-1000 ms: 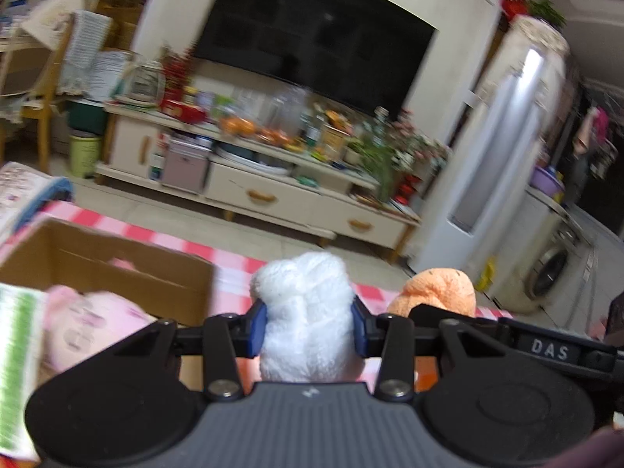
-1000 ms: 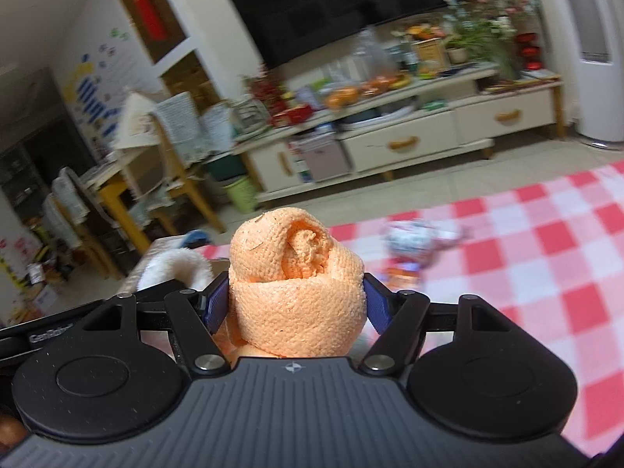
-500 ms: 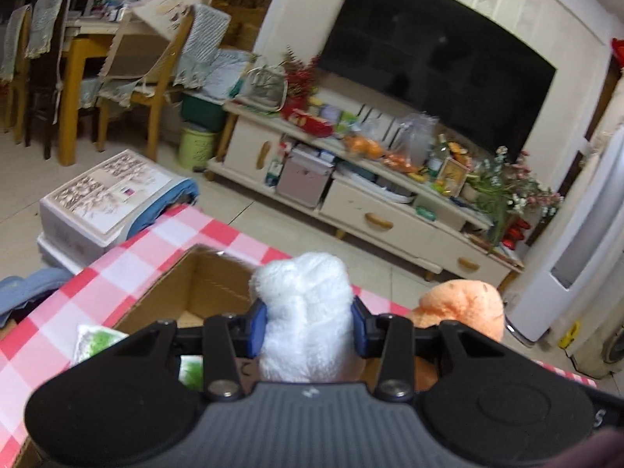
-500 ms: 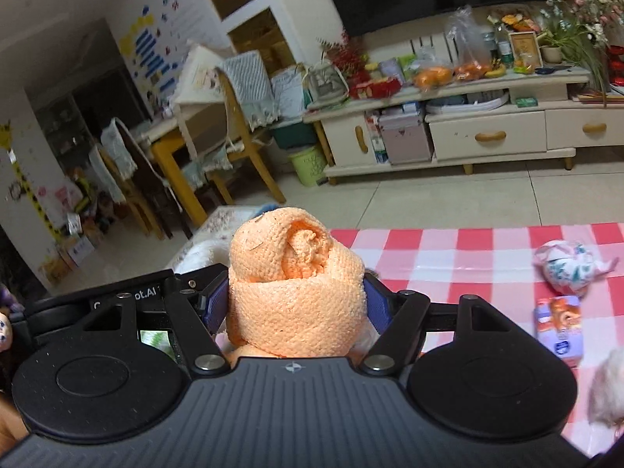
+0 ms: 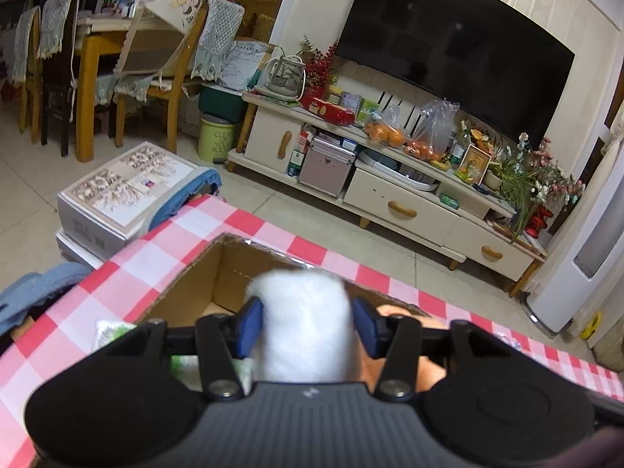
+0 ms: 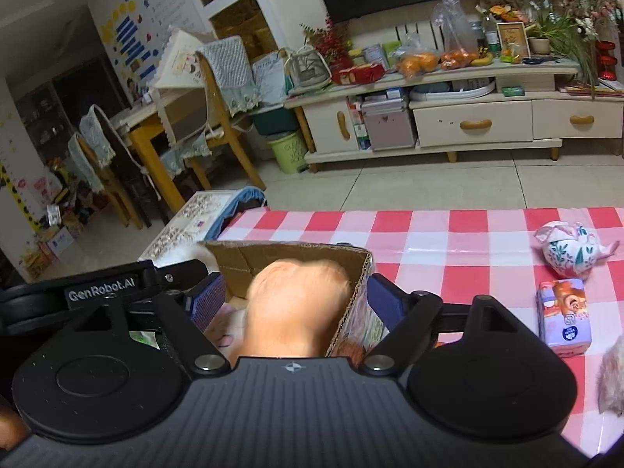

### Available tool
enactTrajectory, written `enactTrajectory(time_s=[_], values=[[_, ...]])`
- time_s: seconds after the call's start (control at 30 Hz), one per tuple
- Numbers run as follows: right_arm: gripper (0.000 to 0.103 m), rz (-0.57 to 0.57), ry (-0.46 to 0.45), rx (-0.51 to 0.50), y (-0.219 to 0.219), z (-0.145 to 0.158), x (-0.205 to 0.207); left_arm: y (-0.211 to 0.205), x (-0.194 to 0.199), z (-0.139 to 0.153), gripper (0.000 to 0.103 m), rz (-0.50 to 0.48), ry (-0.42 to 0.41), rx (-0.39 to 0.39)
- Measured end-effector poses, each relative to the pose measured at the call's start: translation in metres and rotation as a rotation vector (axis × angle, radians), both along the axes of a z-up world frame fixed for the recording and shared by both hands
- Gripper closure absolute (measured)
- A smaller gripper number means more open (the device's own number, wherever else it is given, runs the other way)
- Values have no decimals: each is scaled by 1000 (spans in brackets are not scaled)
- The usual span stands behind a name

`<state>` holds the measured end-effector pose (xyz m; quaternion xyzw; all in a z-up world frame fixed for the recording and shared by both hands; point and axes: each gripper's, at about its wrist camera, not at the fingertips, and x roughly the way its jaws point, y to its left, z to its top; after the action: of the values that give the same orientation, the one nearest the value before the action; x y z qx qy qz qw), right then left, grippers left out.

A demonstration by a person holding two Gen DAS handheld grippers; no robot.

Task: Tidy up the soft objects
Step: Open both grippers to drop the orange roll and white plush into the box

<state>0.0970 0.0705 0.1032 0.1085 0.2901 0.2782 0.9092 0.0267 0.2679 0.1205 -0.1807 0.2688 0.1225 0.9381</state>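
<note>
The left gripper (image 5: 306, 325) is over the open cardboard box (image 5: 218, 269). Its jaws have just been opening, and the white soft roll (image 5: 304, 319) is between them, blurred; the pads no longer seem to press on it. The right gripper (image 6: 296, 300) is over the same box (image 6: 288, 255). Its jaws have also just been opening and now stand wide apart, clear of the orange soft roll (image 6: 296, 304) between them. The box stands on a table with a red and white checked cloth (image 6: 448, 241). On the cloth, to the right of the box, lie a white flowered bundle (image 6: 569, 249) and a small carton (image 6: 563, 316). Inside the box a green and white packet (image 5: 113, 329) is partly visible. Beside the table stands a grey patterned box (image 5: 124, 191) on the floor.
</note>
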Motion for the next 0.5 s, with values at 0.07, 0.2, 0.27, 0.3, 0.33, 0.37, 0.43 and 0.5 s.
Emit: enactTrajectory(time_s=[0.07,0.2,0.27,0.3,0.33,0.37,0.43,0.5], values=[[3,-15,-11,17,-6,4,-6,-3,-3,4,37,4,-13,17],[3,-58,-57,31,-23,11,-25,-15,-11,11,25,-19,-39,76],[2,-82,-77,25,-32,13,-37,-24,-15,14,21,-39,-51,111],[2,-88,-86,22,-37,14,-43,-28,-18,15,20,-54,-55,120],[2,-94,-95,16,-41,14,-48,-33,-21,15,17,-74,-60,129],[2,-104,-102,4,-45,14,-54,-36,-24,15,12,-87,-64,136],[2,-123,-110,-18,-54,13,-65,-46,-30,15,8,-112,-71,163],[2,-137,-113,-27,-64,11,-76,-56,-37,15,7,-141,-80,196]])
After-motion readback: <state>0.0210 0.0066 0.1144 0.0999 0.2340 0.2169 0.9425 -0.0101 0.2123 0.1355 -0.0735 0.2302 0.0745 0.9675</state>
